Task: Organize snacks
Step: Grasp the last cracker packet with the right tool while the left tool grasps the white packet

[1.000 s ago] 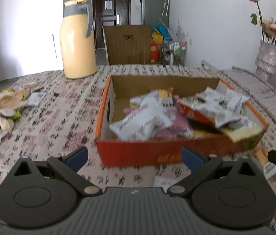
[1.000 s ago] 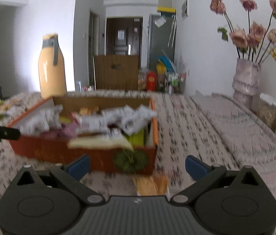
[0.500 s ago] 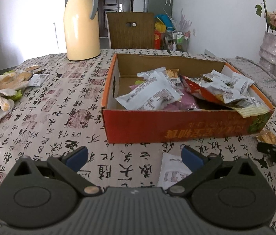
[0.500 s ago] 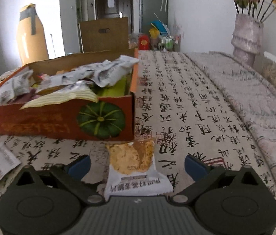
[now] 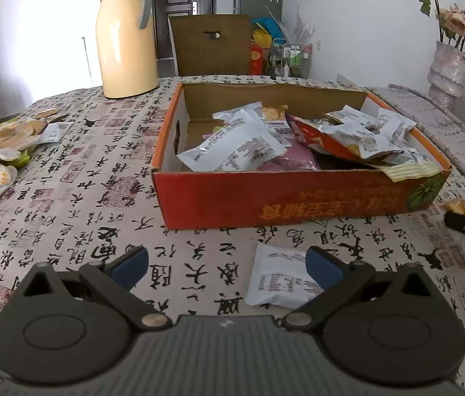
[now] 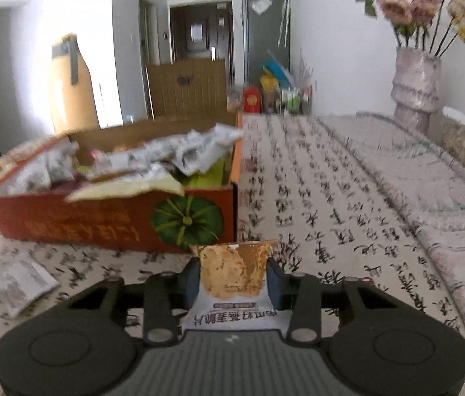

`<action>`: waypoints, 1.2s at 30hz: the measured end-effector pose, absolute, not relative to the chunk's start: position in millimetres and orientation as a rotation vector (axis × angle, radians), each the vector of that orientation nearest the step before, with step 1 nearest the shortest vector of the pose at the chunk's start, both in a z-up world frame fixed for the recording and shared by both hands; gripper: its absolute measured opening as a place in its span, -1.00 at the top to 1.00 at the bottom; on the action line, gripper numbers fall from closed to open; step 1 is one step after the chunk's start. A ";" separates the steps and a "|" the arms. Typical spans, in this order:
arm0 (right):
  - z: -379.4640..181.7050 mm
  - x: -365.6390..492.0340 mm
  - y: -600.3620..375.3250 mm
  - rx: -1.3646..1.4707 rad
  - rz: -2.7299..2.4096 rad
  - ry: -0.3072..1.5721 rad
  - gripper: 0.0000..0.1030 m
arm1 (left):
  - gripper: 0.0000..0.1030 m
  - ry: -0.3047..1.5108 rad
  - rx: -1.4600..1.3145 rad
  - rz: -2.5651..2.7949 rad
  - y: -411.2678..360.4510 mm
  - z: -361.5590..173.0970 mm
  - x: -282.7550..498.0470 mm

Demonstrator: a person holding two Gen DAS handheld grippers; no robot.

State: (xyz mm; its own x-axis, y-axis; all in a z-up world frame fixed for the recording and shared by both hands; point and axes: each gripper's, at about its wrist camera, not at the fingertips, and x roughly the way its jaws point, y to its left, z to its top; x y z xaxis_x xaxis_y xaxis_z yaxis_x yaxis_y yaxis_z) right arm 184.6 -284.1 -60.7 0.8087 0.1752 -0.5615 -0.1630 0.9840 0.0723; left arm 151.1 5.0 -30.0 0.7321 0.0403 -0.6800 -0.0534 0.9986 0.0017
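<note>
Off to the far left of the left gripper [image 5: 227, 264] sits a pile of orange peels [image 5: 11, 135] on white plastic, with the yellow thermos jug [image 5: 126, 33] further back. Its jaws are spread wide with nothing in them; a white snack packet [image 5: 278, 282] lies on the tablecloth [image 5: 77, 198] right by its right finger. Straight ahead is the orange cardboard box [image 5: 298, 198], stuffed with snack packs. The right gripper [image 6: 232, 275] is closing, pads already pressing an orange-and-white crisps packet [image 6: 234, 272], just short of the box's pumpkin-print corner.
</note>
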 end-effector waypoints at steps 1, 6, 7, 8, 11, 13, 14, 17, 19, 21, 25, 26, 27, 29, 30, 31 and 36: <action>-57.8 178.4 -285.8 0.036 0.183 0.583 0.22 | -1.00 0.750 -0.015 0.050 3.3 -30.1 151.6; -48.5 146.4 -289.8 0.091 0.187 0.492 0.22 | -1.00 0.786 0.010 0.023 -9.9 -34.6 155.8; -48.3 143.3 -289.9 0.098 0.190 0.480 0.22 | -1.00 0.800 0.013 0.015 -13.3 -36.3 157.4; -49.4 140.8 -289.9 0.108 0.194 0.472 0.22 | -1.00 0.811 0.014 0.007 -16.5 -38.2 158.4; -55.3 140.5 -291.0 0.134 0.194 0.468 0.22 | -1.00 0.843 0.032 -0.025 -29.1 -43.5 161.0; -57.9 141.1 -290.4 0.137 0.189 0.462 0.22 | -1.00 0.860 0.055 -0.043 -38.4 -47.2 162.1; -58.6 140.9 -290.3 0.136 0.186 0.457 0.22 | -1.00 0.868 0.066 -0.050 -42.6 -49.1 162.7; -61.0 139.6 -290.8 0.144 0.186 0.449 0.22 | -1.00 0.896 0.097 -0.057 -50.7 -56.1 166.4; -62.9 139.6 -291.7 0.152 0.183 0.451 0.22 | -1.00 0.919 0.123 -0.055 -53.8 -61.2 170.3; -65.6 139.5 -292.8 0.161 0.184 0.453 0.21 | -1.00 0.922 0.117 -0.061 -51.9 -62.0 172.2; -66.1 138.7 -294.5 0.176 0.191 0.448 0.21 | -1.00 0.942 0.063 -0.079 -41.0 -64.4 177.6; -66.1 138.7 -295.1 0.180 0.192 0.447 0.21 | -1.00 0.942 0.043 -0.082 -37.2 -64.9 178.2; -66.4 138.9 -295.8 0.184 0.193 0.447 0.21 | -1.00 0.943 0.044 -0.078 -36.0 -64.0 180.3; -66.4 138.7 -296.5 0.192 0.194 0.445 0.21 | -1.00 0.946 0.048 -0.084 -34.7 -63.4 180.6; -66.4 139.0 -296.9 0.195 0.194 0.445 0.21 | -0.99 0.943 0.054 -0.087 -35.6 -63.6 180.5; -66.8 139.2 -297.2 0.197 0.193 0.446 0.21 | -0.99 0.940 0.056 -0.089 -35.9 -63.8 180.1; -67.2 138.3 -298.7 0.207 0.193 0.442 0.21 | -0.57 0.908 0.064 -0.110 -36.1 -60.9 174.2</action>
State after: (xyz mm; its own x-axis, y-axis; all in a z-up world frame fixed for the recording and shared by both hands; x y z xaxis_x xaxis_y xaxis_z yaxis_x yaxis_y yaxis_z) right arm 138.3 -298.7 -67.2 0.8865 0.2286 -0.4024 -0.1392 0.9609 0.2393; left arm 174.2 -36.1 -60.9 0.6099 -0.0679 -0.7896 0.1217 0.9925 0.0087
